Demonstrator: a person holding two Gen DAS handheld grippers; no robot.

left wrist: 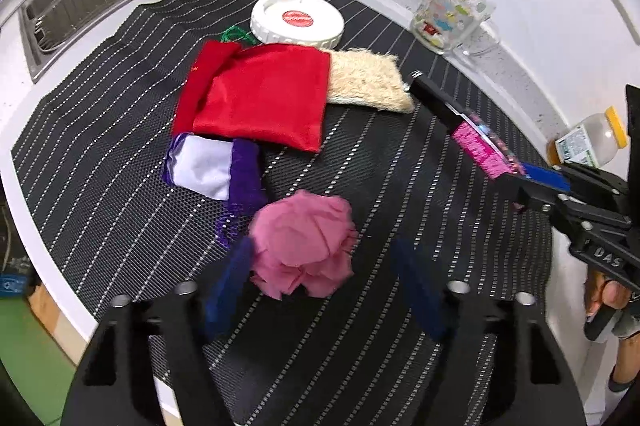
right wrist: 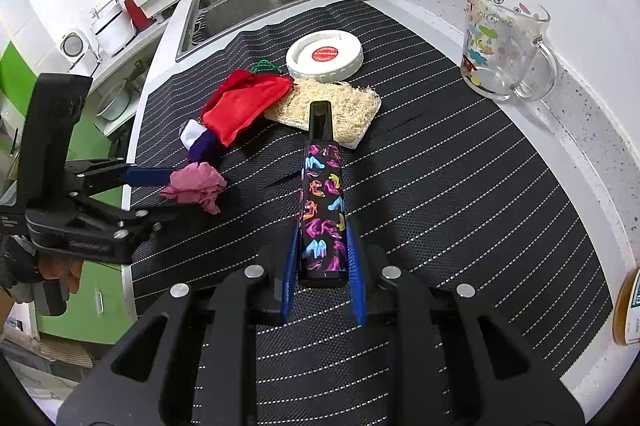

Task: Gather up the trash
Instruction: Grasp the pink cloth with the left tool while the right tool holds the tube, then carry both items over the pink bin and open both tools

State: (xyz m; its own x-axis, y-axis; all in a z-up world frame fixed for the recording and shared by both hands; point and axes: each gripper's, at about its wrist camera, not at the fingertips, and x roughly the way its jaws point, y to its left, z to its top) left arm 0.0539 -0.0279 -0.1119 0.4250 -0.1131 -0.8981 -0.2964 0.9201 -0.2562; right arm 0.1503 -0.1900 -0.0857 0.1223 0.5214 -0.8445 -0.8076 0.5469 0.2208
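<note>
Your left gripper [left wrist: 320,290], jaws half-open, straddles the pink paper wad [left wrist: 304,246]; squeeze centrally (right gripper [right wrist: 322,290] clamps the patterned case [right wrist: 322,209]).

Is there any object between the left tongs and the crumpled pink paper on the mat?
Nothing visible does. The pink paper already sits between the blue fingers of the left tongs, with only bare striped mat around it. The purple and white cloth lies just beyond, to the side.
</note>
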